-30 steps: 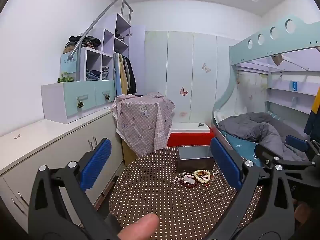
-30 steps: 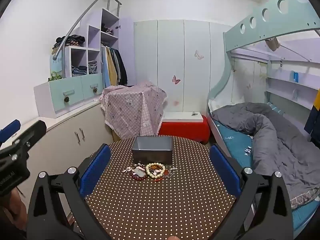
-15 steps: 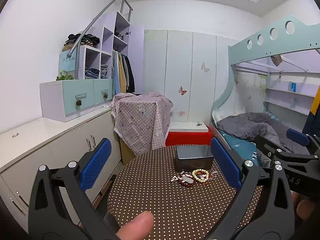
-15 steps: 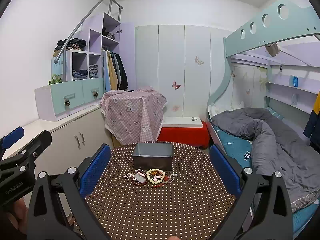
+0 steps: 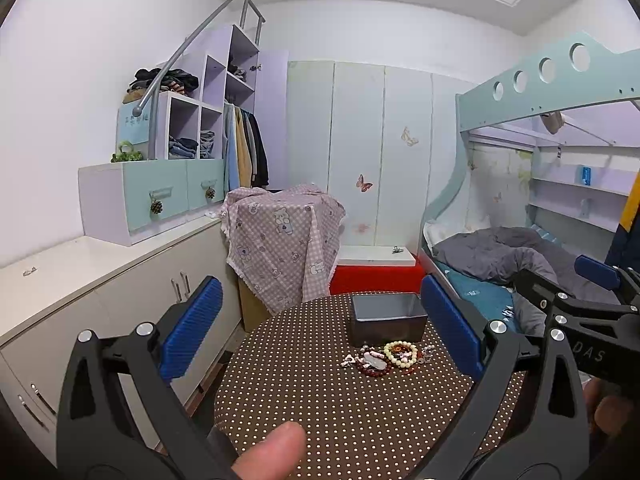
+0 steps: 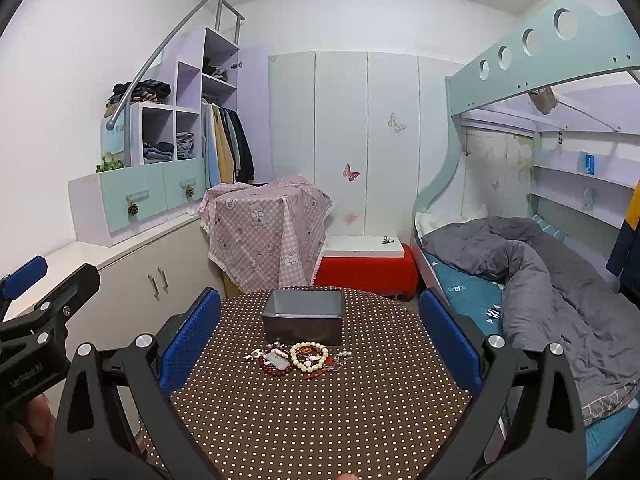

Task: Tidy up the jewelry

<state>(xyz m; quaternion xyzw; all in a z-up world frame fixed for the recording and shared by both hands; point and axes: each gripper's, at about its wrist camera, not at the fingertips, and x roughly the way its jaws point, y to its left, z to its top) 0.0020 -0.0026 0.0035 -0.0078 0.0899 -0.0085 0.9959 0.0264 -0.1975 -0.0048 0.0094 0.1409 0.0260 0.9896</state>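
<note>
While hovering short of the metal box point(image 6: 303, 315), left gripper point(image 5: 320, 332) and right gripper point(image 6: 320, 336) both spread wide, gripping nothing. Jewelry pile point(image 6: 298, 358) heaped on the dotted table point(image 6: 320, 420), just in front of the box; cream bead bracelet point(image 6: 309, 356) on top.

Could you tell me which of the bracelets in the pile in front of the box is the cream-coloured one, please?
It is the cream bead bracelet at the pile's right, just before the grey box. The dark red bracelet lies to its left, under a pale flat piece.
</note>
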